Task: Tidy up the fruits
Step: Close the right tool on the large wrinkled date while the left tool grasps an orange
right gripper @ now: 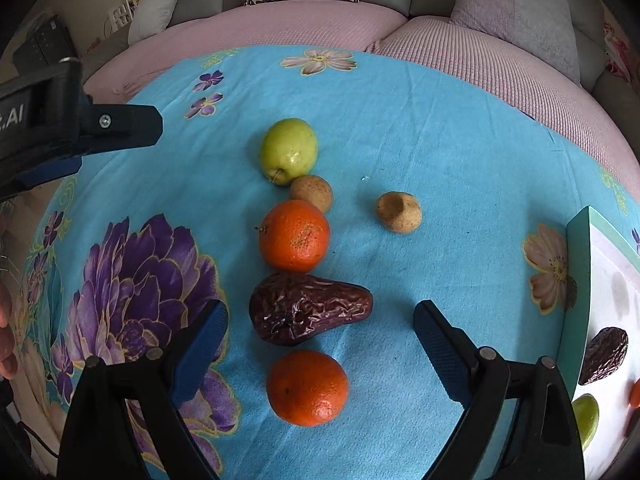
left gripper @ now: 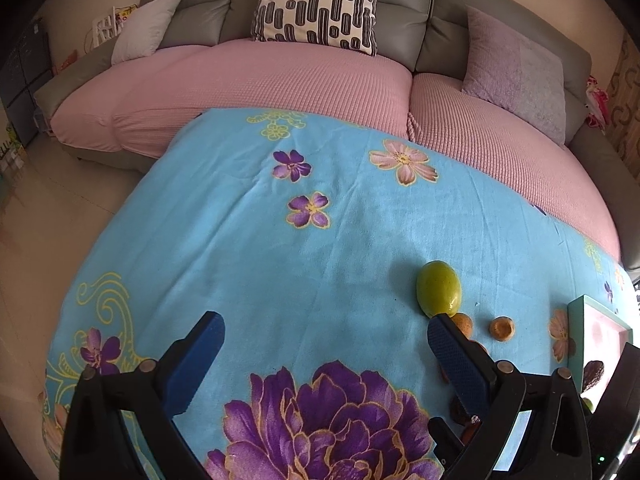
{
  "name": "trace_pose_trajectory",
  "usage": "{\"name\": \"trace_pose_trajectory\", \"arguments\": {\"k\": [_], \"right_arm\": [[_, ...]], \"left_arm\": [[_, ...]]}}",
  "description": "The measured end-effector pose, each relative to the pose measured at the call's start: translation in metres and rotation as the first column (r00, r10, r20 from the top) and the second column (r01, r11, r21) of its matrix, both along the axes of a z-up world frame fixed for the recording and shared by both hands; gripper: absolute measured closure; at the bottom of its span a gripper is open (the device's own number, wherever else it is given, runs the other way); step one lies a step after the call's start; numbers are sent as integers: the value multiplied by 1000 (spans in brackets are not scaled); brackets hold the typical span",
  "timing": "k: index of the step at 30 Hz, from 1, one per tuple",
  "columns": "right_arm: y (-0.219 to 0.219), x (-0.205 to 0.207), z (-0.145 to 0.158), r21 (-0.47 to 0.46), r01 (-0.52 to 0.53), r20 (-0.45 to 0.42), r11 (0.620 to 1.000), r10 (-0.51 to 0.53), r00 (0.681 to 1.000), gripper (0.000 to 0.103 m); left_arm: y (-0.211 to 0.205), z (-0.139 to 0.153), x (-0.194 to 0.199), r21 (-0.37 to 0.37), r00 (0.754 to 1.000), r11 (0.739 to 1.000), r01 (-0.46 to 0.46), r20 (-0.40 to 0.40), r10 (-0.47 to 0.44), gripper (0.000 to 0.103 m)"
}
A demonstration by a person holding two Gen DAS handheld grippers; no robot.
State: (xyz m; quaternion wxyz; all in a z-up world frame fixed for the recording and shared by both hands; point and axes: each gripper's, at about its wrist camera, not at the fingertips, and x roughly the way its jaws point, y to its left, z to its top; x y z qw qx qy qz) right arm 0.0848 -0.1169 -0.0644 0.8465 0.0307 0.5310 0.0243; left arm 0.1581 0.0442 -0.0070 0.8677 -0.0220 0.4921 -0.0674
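Both grippers hang over the counter [right gripper: 400, 120] under its blue flowered cloth. The right gripper [right gripper: 320, 328] has its fingers spread wide and empty, with the wrinkled dark date [right gripper: 308, 314] lying between them. In line with it lie two oranges [right gripper: 294, 236] [right gripper: 307, 388], a green fruit [right gripper: 289, 150] and two small brown ones — one [right gripper: 399, 212] set apart. The left gripper [left gripper: 324, 340] is spread too, pinching nothing.
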Motion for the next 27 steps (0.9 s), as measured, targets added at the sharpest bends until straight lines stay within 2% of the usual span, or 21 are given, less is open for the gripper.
{"name": "trace_pose_trajectory", "arguments": {"k": [3, 4, 7, 9, 10, 19, 24, 27], "right_arm": [[0, 0, 1, -1, -1, 9, 1000, 1, 1000, 10], [0, 1, 1, 4, 0, 12, 1000, 0, 1000, 14], [-1, 1, 3, 14, 4, 19, 1000, -4, 1000, 35], [-1, 1, 4, 17, 4, 18, 1000, -5, 1000, 39], [-1, 1, 5, 24, 4, 18, 1000, -4, 1000, 44], [-3, -1, 18, 58, -12, 25, 998, 10, 1000, 45], [-29, -7, 29, 52, 82, 33, 995, -84, 996, 45], [-51, -12, 34, 38, 154, 39, 987, -156, 987, 45]], "left_arm": [[-1, -2, 1, -5, 1000, 1000, 8, -8, -8, 1], [-2, -3, 1, 0, 1000, 1000, 9, -12, -9, 1], [-5, -4, 1, 4, 1000, 1000, 10, -18, -10, 3], [-4, -4, 1, -4, 1000, 1000, 9, -18, -9, 3], [-4, -4, 1, -12, 1000, 1000, 9, -17, -9, 3], [-11, -6, 1, -68, 999, 997, 28, -30, -30, 3], [-19, -9, 0, -86, 998, 995, 45, -35, -48, 3], [-29, -13, -1, -104, 996, 992, 67, -49, -72, 7]]}}
